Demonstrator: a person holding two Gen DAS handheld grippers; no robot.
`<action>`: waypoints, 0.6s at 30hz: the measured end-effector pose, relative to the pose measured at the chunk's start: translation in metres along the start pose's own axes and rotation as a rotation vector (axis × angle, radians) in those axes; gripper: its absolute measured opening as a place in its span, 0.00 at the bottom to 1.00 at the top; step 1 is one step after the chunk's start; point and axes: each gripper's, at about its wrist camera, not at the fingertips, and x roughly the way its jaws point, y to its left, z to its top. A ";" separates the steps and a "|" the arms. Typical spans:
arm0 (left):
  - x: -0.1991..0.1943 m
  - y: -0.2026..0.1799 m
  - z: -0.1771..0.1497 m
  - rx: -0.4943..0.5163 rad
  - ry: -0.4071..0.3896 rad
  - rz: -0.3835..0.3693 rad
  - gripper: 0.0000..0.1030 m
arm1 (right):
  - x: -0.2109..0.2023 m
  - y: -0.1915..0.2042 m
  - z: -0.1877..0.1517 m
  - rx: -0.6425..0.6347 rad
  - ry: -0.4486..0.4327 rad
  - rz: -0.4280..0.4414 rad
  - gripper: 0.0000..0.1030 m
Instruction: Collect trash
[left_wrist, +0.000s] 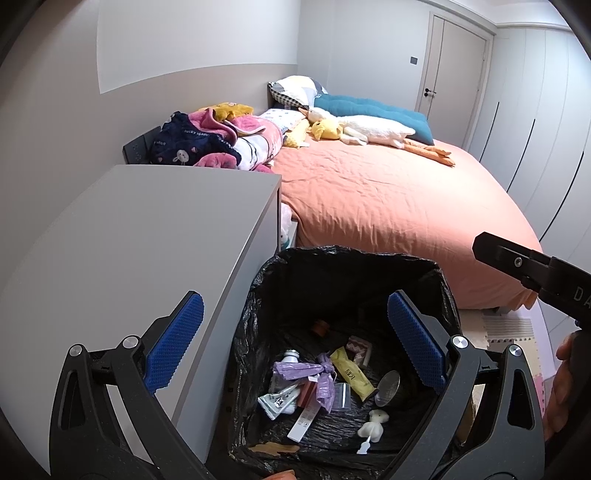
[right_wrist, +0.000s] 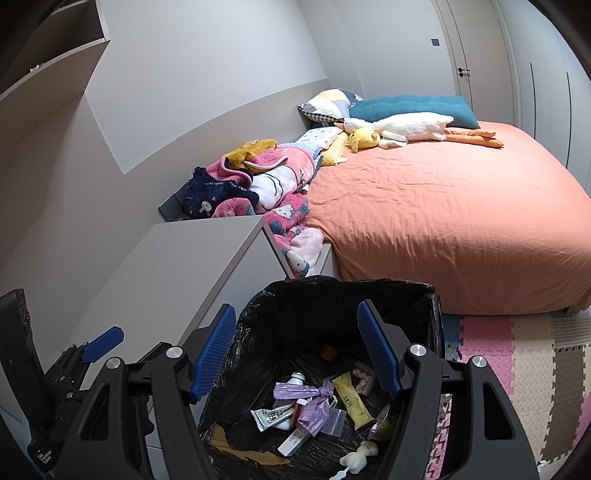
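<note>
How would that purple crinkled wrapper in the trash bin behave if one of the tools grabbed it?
The purple wrapper looks like thin film, creased and knotted, so it would probably crush flat and hang limp. It likely weighs almost nothing. It lies draped over other litter in the bin liner, so pulling it might drag a neighbour, such as the yellow sachet beside it.

Readable text in the bedroom

The navy garment (left_wrist: 184, 142) on the bed reads "lucky"; the right gripper body (left_wrist: 546, 273) shows the letters "DA".

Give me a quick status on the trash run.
Left gripper and right gripper open, empty, above the trash bin. Trash already inside. Nothing in the way.
</note>
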 end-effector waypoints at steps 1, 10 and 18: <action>0.000 0.000 0.000 0.002 0.002 0.000 0.94 | 0.000 0.000 0.000 0.000 0.000 0.000 0.67; 0.001 0.002 -0.001 -0.016 -0.008 -0.010 0.94 | 0.001 0.000 0.000 0.001 0.002 -0.002 0.67; 0.006 0.001 -0.001 -0.007 0.006 0.010 0.94 | 0.000 -0.001 -0.004 0.001 0.003 -0.002 0.68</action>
